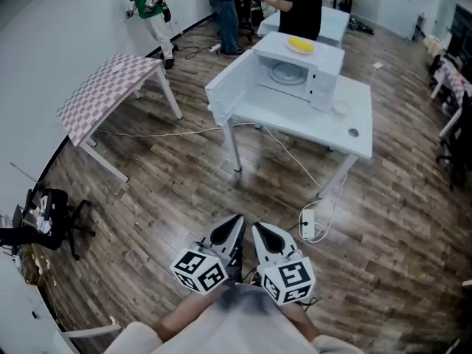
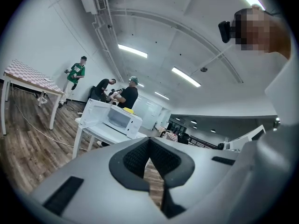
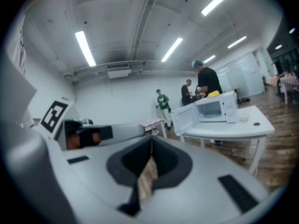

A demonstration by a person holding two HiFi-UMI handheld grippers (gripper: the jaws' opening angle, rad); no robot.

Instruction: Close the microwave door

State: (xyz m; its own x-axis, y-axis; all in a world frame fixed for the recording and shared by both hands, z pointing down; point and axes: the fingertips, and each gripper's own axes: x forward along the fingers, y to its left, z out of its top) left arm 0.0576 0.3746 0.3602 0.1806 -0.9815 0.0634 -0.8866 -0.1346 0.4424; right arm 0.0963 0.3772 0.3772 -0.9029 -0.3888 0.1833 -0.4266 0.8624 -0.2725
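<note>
2 empty tools, left gripper (image 1: 227,233) and right gripper (image 1: 267,236), have jaws pressed together. Microwave door (image 1: 230,91) stands open; yellow item (image 1: 301,44) atop indistinct.

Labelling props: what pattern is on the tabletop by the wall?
Pink-and-white checked tabletop; head view shows it best.
</note>
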